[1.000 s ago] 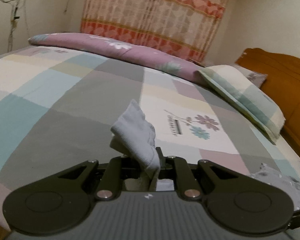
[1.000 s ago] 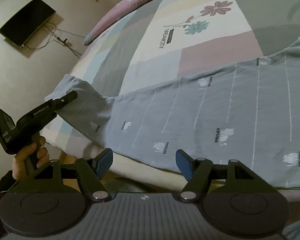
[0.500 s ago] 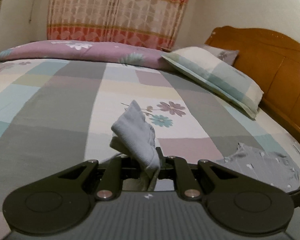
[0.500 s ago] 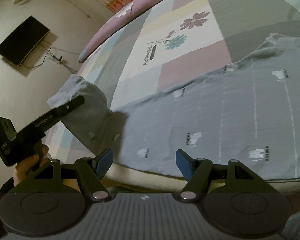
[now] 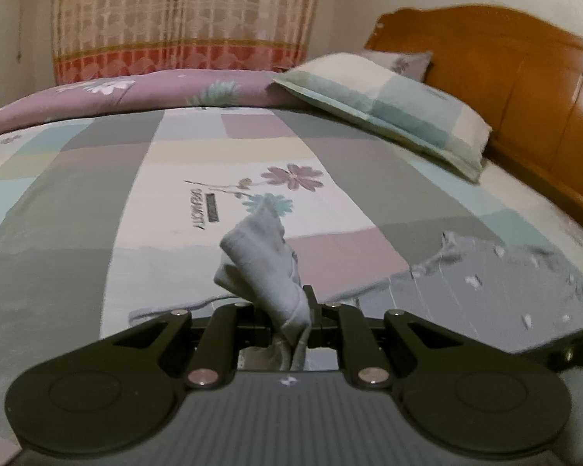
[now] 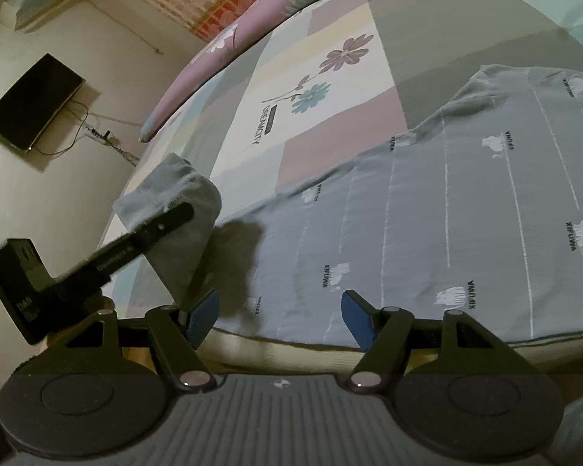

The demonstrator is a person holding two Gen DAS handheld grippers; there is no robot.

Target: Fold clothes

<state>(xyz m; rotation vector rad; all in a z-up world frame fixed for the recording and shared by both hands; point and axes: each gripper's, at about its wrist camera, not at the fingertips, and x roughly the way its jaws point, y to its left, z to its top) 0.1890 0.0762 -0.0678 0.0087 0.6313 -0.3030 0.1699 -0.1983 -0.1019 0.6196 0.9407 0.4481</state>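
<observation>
1. A home bedroom: a made bed with a patchwork-patterned sheet fills both views.
2. A wooden headboard stands at the bed's head, with pillows lying against it.
3. A rolled purple floral quilt lies along the bed's far edge, under a patterned curtain.
4. A flat screen hangs on the wall, cables trailing below it.
</observation>
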